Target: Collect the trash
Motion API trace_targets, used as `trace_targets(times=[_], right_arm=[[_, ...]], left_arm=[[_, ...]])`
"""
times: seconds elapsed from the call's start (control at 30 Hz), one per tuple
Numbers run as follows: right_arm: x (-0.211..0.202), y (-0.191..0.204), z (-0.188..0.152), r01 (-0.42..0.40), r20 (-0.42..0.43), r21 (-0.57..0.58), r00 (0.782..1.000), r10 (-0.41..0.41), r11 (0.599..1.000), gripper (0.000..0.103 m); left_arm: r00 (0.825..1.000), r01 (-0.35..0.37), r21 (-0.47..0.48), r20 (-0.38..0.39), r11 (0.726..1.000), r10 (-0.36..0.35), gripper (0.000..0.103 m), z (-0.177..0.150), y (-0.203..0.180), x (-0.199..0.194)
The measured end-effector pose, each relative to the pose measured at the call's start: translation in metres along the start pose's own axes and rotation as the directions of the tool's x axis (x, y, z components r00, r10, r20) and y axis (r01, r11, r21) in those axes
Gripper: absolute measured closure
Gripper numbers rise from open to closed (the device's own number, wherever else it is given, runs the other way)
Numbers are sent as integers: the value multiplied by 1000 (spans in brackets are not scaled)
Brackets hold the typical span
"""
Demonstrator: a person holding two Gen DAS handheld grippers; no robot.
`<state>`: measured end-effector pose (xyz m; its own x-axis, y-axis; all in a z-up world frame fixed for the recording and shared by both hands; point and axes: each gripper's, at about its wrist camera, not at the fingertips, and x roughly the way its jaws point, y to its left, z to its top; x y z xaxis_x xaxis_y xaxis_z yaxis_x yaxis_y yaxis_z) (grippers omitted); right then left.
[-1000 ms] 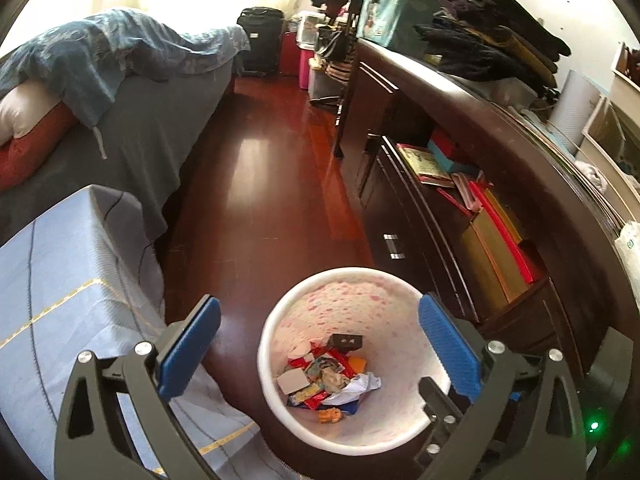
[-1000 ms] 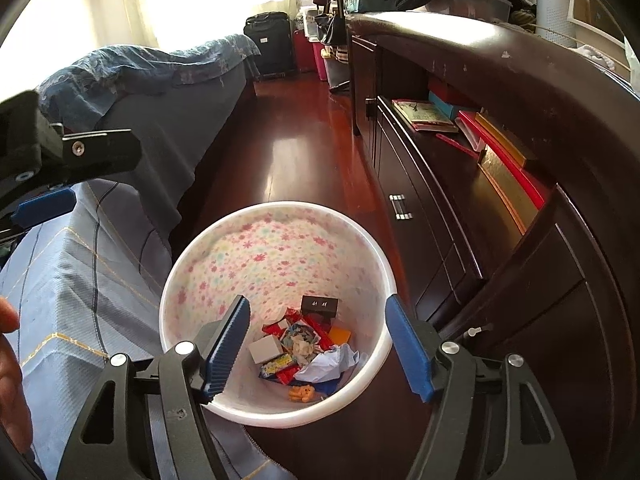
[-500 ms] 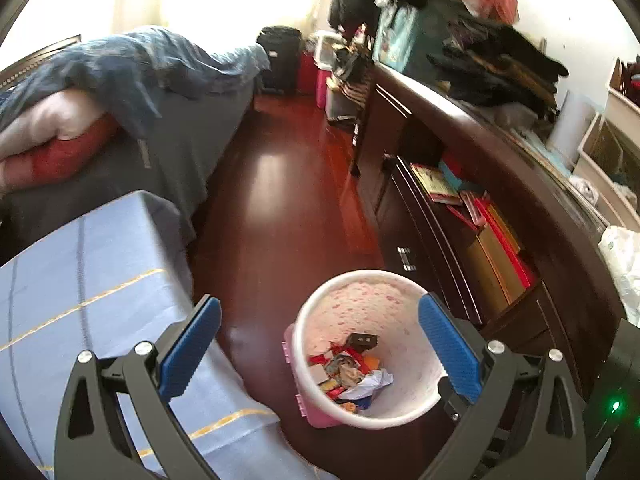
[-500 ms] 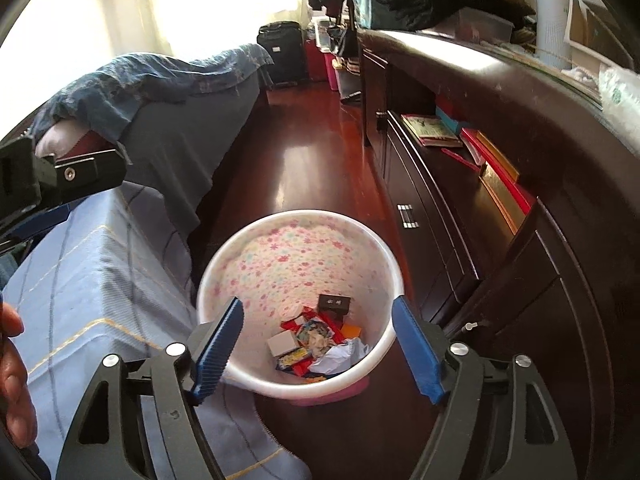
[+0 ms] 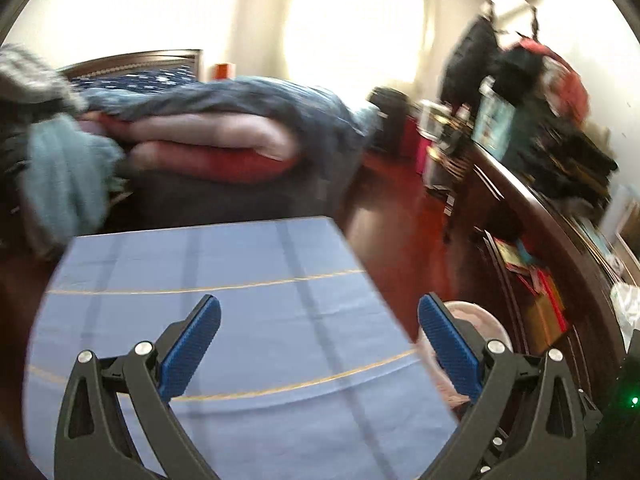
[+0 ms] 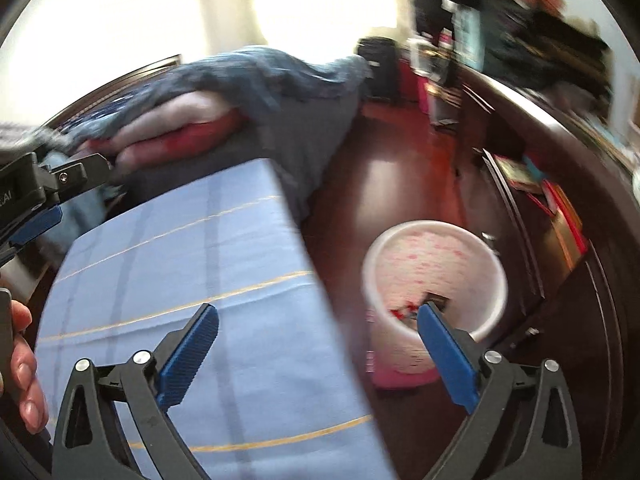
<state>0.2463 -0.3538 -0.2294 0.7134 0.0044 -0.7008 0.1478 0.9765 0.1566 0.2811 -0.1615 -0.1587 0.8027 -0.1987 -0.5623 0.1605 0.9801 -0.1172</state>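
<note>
The bin [image 6: 434, 280] sits on the floor [image 6: 384, 184] between the blue-clothed surface [image 6: 192, 280] and the dark dresser [image 6: 560, 320], and you can see a few scraps of trash [image 6: 404, 312] at its bottom in the right view. In the left view only a sliver of its rim peeks out beside the right finger. Your left hand-held gripper [image 5: 318, 344] hangs over the cloth, fingers spread wide, nothing between them. Your right hand-held gripper [image 6: 318, 344] is just as wide and just as empty, one finger over the cloth, the other over the bin's rim.

Both views are smeared with motion, so the cloth shows no litter you can pick out; whether any piece remains, you cannot tell. Steady both wrists and let the view settle before choosing a target. Scan the cloth from its near edge to the far corner by the bed [image 5: 208, 148], then the floor round the bin. When you spot a piece, come straight down with the fingers either side of it, close gently, and lift clear of the cloth so it does not drag. Carry it over the middle of the bin before you let go.
</note>
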Motion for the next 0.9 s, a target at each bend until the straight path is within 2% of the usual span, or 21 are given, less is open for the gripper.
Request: trace_targets(times=[0.1,0.2,0.33,0.5,0.67,0.9], right_arm=[[-20,38,-3,-36,16,-55,999,37,998,4],[-41,72,-6,-73,33,-105,996,77,992,4],[-73,107,-9,-83,86,-179,991,99,980,4],[-126,145,-15,-88,179,-260,974,138,962,4],[-172,169,-22,-86,262,-311,950,172,946,4],[-203,189,-36,-72,318,-318,931,178,945,4]], left_arm=[[997,-66,-19,31,998,67,4,-2,28,-37],[985,-156,-48,68,987,159,4,-7,57,-84],[966,-222,-98,112,970,232,4,-14,85,-139],[950,-256,-143,144,956,276,3,-22,109,-195],[936,-267,-145,195,953,292,3,-32,121,-237],[904,-301,-148,271,942,332,3,-47,129,-286]])
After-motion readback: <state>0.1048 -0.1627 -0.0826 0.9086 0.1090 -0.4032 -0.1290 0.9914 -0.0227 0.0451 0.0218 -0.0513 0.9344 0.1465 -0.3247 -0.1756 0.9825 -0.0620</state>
